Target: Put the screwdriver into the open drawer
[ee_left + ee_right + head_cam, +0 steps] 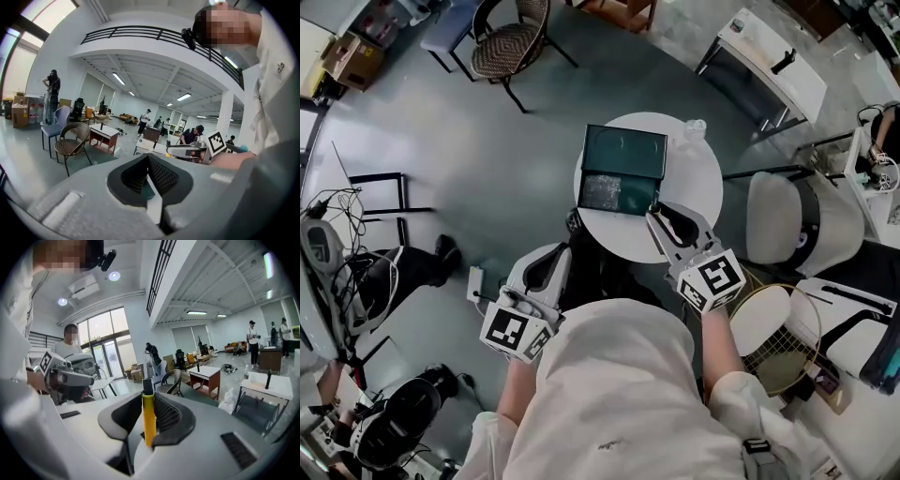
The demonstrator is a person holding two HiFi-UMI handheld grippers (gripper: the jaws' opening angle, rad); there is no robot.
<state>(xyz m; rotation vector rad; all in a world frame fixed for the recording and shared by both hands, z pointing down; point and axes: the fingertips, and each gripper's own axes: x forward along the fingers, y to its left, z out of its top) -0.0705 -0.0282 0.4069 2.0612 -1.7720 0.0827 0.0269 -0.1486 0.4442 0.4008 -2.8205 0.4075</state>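
Between the right claw's jaws: screwdriver, yellow handle, black end pointing out past the tips.
Right claw: pinching the screwdriver handle.
Ahead of right claw: open drawer, teal inside, just beyond the tips, on the round white bench.
Left claw: pads pressed together at the tips, nothing between them.
Left claw position: short of the bench edge, drawer further ahead.

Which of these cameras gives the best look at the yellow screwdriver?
The right gripper view: the screwdriver stands clamped between the right gripper's jaws, its yellow handle plain. The head view shows only that gripper beside the drawer; the tool itself cannot be made out. The left gripper view shows none of it.
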